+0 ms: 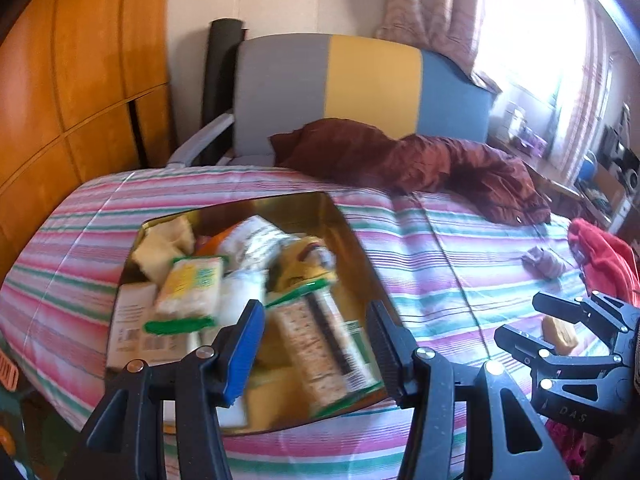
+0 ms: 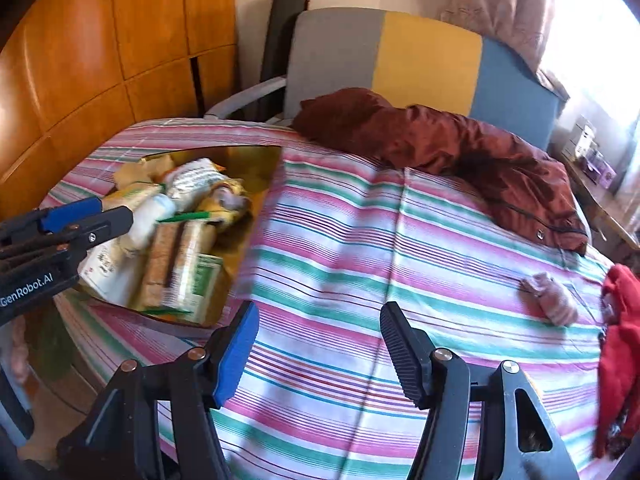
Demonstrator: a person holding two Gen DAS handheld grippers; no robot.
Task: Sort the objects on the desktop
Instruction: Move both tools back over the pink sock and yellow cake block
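A gold tray (image 1: pixel 348 232) lies on the striped bedspread (image 1: pixel 432 264), filled with several snack packets: green-edged cracker packs (image 1: pixel 320 344), a white packet and yellow ones. My left gripper (image 1: pixel 316 344) hovers over the tray's near side, open, with nothing between its pads. In the right wrist view it (image 2: pixel 104 216) reaches in from the left above the tray (image 2: pixel 264 184). My right gripper (image 2: pixel 318 340) stands open over bare bedspread (image 2: pixel 360 240). From the left wrist view the right gripper (image 1: pixel 520 318) is at the far right. A yellow block (image 1: pixel 560 334) shows between its fingers; whether they touch it I cannot tell.
A rumpled brown-red quilt (image 2: pixel 460 148) lies across the bed's far side. A small lilac cloth (image 2: pixel 552 296) and a red garment (image 2: pixel 620 340) sit at the right edge. Behind are a grey-yellow-blue headboard (image 2: pixel 424 52), a wooden wardrobe (image 2: pixel 100 40) and a cluttered desk (image 1: pixel 600 184).
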